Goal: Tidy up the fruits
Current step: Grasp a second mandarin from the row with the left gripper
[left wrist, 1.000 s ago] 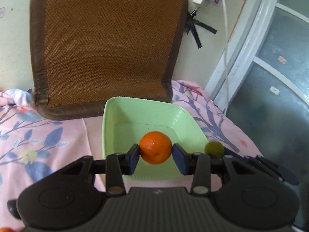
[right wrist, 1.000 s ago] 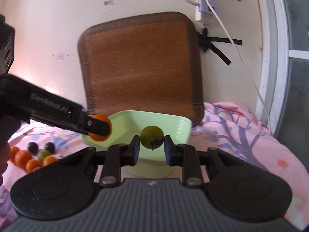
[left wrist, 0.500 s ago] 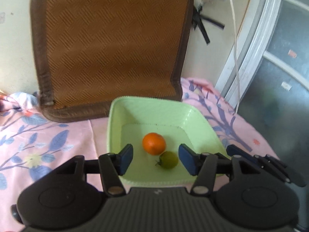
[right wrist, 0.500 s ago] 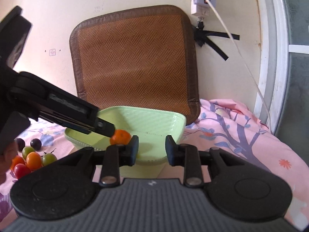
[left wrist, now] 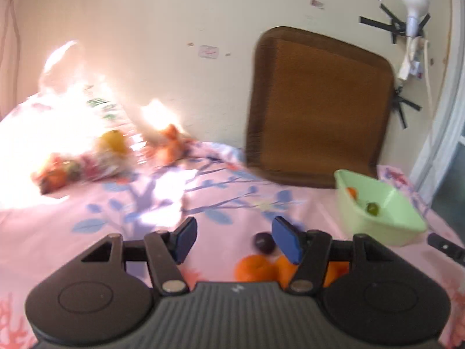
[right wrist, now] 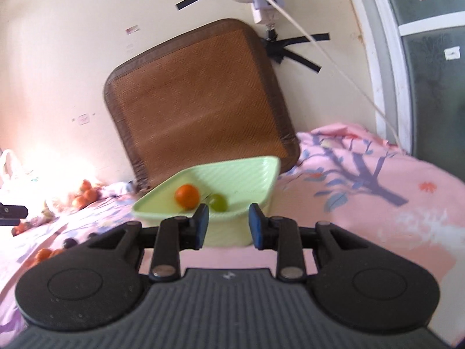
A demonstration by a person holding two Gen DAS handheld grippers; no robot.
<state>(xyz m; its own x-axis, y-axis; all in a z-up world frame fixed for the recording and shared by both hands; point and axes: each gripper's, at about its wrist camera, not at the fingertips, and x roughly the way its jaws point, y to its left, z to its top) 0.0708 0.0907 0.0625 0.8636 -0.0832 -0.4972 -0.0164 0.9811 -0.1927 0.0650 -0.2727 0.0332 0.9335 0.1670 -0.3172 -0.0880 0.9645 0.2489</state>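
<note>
A pale green bowl (right wrist: 241, 174) sits on the pink floral cloth with an orange tomato (right wrist: 187, 196) and a green tomato (right wrist: 218, 202) inside. My right gripper (right wrist: 228, 212) hovers just in front of the bowl's near wall, its jaws slightly apart with nothing between them. My left gripper (left wrist: 234, 226) is to the left of the bowl (left wrist: 386, 226), over the cloth; its jaws are opening and empty. Just right of its pads lie a dark round fruit (left wrist: 264, 242) and orange fruits (left wrist: 252, 269), partly hidden by the right finger.
A brown woven mat (left wrist: 316, 107) leans on the wall behind the bowl. A clear plastic bag of fruit (left wrist: 87, 160) lies at the far left in bright glare. Cables and a power strip (right wrist: 263, 3) hang on the wall. A window frame (right wrist: 386, 87) bounds the right.
The left gripper dropped its orange tomato into the bowl and swung left to the loose fruit. The right gripper let the green tomato fall into the bowl and rolled a little.
</note>
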